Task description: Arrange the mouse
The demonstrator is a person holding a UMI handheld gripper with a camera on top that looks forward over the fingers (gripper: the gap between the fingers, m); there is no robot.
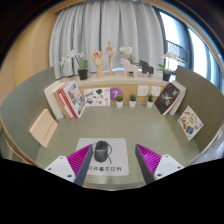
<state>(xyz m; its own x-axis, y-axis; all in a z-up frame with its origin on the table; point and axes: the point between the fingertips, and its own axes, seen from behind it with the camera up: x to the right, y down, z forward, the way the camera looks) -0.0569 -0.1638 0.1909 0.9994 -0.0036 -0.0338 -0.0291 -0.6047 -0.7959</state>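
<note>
Gripper view: gripper [108, 166] spread wide, magenta pads [80, 158] at 7 and 5 o'clock. Mouse [102, 152], dark, stands between the fingers, nearer the left one, gaps both sides; long axis runs 6 to 12 o'clock. It rests on a white mat [105, 158] with printed text. Table [120, 125] beyond; books [66, 97] at 10 o'clock, small potted plants [119, 98] at 12.

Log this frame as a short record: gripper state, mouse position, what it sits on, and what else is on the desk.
gripper: gripper, fingers open, nothing clamped
mouse: dark mouse, between the fingers, lying on its own support
support: white mouse pad with printed text, on the desk
beyond the fingers: small potted plants; books propped at the desk's far edge
background: grey curtains
</note>
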